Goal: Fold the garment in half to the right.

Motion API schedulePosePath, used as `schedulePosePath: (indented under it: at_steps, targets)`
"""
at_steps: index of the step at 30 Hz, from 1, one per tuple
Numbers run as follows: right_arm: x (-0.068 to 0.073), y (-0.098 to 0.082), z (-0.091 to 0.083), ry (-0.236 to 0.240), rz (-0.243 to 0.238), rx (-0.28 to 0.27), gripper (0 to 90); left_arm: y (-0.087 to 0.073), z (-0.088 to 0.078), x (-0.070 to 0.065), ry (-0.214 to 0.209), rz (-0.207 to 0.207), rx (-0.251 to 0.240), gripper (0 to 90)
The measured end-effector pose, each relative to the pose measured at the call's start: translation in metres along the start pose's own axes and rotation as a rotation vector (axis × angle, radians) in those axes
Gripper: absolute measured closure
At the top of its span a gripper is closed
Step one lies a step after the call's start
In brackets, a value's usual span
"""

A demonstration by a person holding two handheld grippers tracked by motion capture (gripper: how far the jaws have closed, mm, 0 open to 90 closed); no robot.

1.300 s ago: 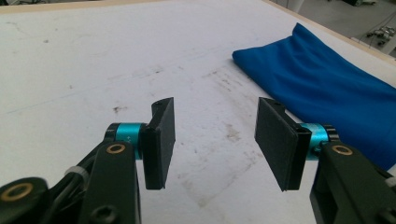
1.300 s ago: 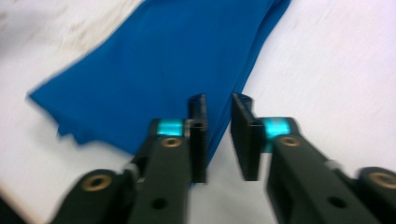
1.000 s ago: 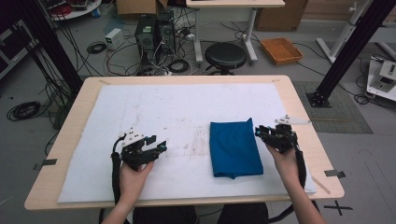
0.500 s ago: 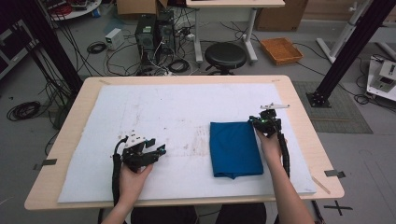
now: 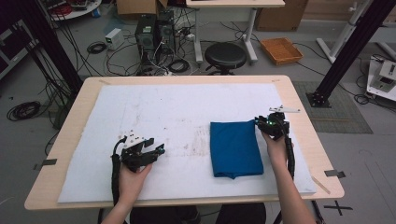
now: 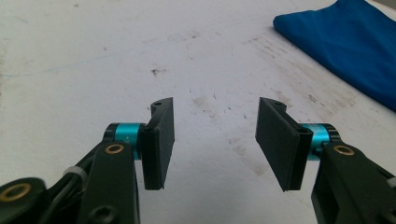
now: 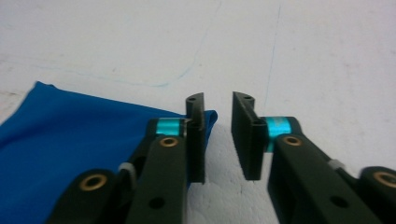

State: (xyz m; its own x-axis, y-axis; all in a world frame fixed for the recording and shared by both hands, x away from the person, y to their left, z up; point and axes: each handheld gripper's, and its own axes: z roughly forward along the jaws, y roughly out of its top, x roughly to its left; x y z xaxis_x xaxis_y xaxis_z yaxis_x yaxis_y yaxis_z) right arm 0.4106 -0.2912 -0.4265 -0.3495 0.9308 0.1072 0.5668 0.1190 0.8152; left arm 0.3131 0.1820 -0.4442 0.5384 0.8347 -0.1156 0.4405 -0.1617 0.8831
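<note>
A folded blue cloth (image 5: pixel 236 147) lies on the white mat, right of centre. My right gripper (image 5: pixel 262 122) sits at the cloth's far right corner. In the right gripper view the jaws (image 7: pixel 218 105) stand a little apart over bare mat; they have just been opening, with nothing between them. The cloth's corner (image 7: pixel 70 140) lies beside and behind the left jaw. My left gripper (image 5: pixel 156 148) rests on the mat left of the cloth, pointing toward it. Its jaws (image 6: pixel 215 109) are wide open and empty, with the cloth (image 6: pixel 345 42) farther off at the upper right.
The white mat (image 5: pixel 177 107) covers most of the wooden table (image 5: pixel 70 135). Beyond the far edge are a black stool (image 5: pixel 225 55), computer towers with cables (image 5: pixel 154 32) and an orange tray (image 5: pixel 281 50). A black frame post (image 5: pixel 345 51) stands at the right.
My right gripper has moved away from the person and slightly left, from beside the cloth's right edge to its far right corner. The left gripper has stayed in place.
</note>
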Motion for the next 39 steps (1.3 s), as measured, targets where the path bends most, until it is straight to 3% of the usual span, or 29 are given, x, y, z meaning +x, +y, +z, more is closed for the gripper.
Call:
schedulePosePath:
  at_steps: [3,6,11,15,20,23,30,34,39]
  targets:
    - [0.004,0.000,-0.016,0.008,-0.014,-0.043,61.3,0.005,-0.006,0.003,0.001,0.021,-0.019,42.4]
    - [0.006,-0.003,-0.033,0.044,0.002,-0.084,47.7,0.014,-0.016,0.012,-0.016,0.001,-0.065,38.9]
    - [0.008,-0.008,-0.054,0.140,0.006,-0.122,31.4,0.030,-0.031,0.023,0.005,0.021,-0.105,38.9]
    - [0.006,-0.006,-0.069,0.202,0.028,-0.132,21.1,0.038,-0.034,0.028,0.004,0.037,-0.104,36.1]
    - [0.003,-0.011,-0.087,0.190,0.015,-0.183,21.1,0.046,-0.037,0.024,-0.012,0.056,-0.112,33.3]
    - [0.001,-0.012,-0.092,0.175,-0.003,-0.196,21.1,0.050,-0.038,0.022,-0.009,0.046,-0.128,27.9]
    - [-0.002,-0.012,-0.093,0.175,-0.006,-0.191,21.2,0.047,-0.043,0.025,0.010,0.038,-0.164,27.8]
    - [-0.002,-0.010,-0.094,0.175,-0.014,-0.196,21.1,0.044,-0.044,0.025,0.014,0.054,-0.188,27.8]
    - [-0.002,-0.009,-0.092,0.175,-0.020,-0.194,21.1,0.042,-0.046,0.023,0.017,0.056,-0.190,27.8]
